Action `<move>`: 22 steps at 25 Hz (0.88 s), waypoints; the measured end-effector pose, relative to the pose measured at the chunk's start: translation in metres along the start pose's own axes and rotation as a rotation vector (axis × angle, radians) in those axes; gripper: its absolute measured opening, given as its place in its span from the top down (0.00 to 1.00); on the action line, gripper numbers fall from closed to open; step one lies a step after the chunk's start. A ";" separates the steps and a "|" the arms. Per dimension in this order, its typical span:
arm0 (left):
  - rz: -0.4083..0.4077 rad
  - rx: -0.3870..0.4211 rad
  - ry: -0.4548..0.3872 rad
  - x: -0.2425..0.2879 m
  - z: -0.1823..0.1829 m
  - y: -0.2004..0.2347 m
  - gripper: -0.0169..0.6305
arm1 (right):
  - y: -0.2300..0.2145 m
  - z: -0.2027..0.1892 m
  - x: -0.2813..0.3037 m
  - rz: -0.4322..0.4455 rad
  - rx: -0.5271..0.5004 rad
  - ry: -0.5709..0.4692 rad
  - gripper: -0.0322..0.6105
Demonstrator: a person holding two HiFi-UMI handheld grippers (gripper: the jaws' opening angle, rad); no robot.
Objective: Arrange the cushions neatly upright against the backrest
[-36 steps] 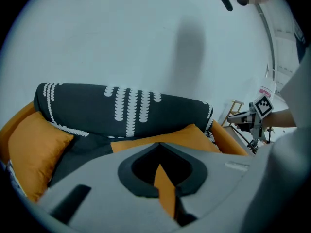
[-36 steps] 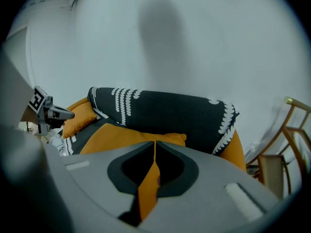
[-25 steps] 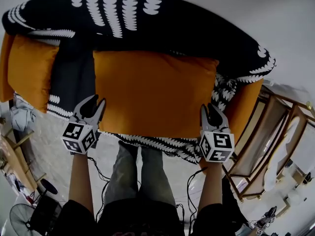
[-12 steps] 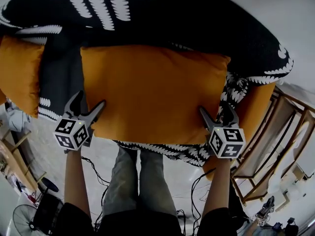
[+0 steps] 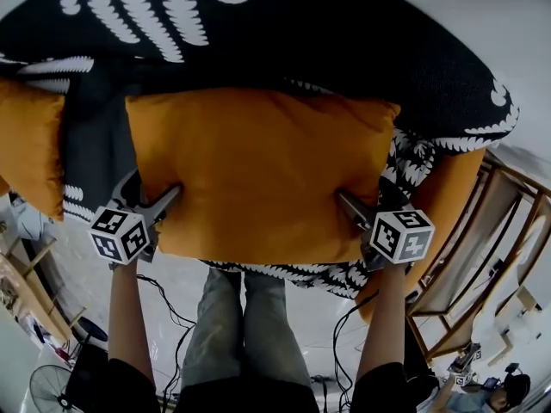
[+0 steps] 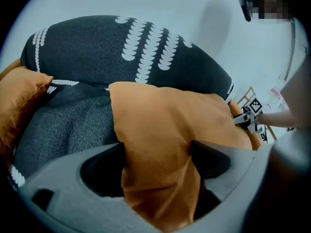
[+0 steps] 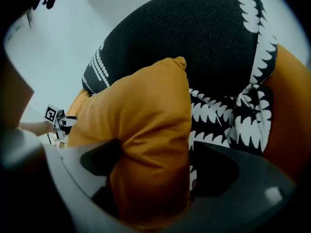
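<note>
Two side edges of a plump, smooth orange cushion (image 5: 258,170) lie between the opening left tongs (image 5: 153,188) and right tongs (image 5: 362,198). It leans on the sofa's dark, leaf-patterned backrest (image 5: 344,41), with a second cushion (image 5: 30,153) at the left end.

Light is soft and even, with no glare. In both gripper views the wide-angle lens bends the scene and blackens the corners. The left claw (image 6: 155,152), its jaws opening with the orange cushion (image 6: 165,120) between them, is blurred grey close to the lens, with deep shadow in the hollows beside each jaw. The right claw (image 7: 154,152), opening likewise around the cushion, looks the same. Beyond the claws the pale wall (image 6: 146,4) is brightest. The head view is dimmer and curves at its edges.
</note>
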State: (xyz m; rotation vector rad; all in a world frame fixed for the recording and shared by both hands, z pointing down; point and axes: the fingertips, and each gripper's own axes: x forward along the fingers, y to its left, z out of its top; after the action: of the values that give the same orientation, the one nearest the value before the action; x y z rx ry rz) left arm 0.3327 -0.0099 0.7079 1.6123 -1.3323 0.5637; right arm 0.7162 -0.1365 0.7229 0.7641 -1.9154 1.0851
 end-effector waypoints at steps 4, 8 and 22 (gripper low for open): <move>-0.032 -0.005 0.031 0.002 0.005 -0.008 0.37 | 0.008 0.004 -0.002 0.060 0.020 0.033 0.26; -0.023 0.055 0.065 0.004 0.008 -0.013 0.50 | 0.015 0.005 0.004 0.059 -0.032 0.019 0.37; -0.026 0.223 -0.006 -0.041 0.029 -0.066 0.73 | 0.043 -0.015 -0.060 -0.158 -0.194 -0.097 0.52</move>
State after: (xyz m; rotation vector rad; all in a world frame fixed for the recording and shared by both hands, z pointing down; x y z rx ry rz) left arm 0.3757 -0.0163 0.6372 1.8098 -1.2870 0.7125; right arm 0.7177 -0.0964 0.6591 0.8546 -1.9708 0.7667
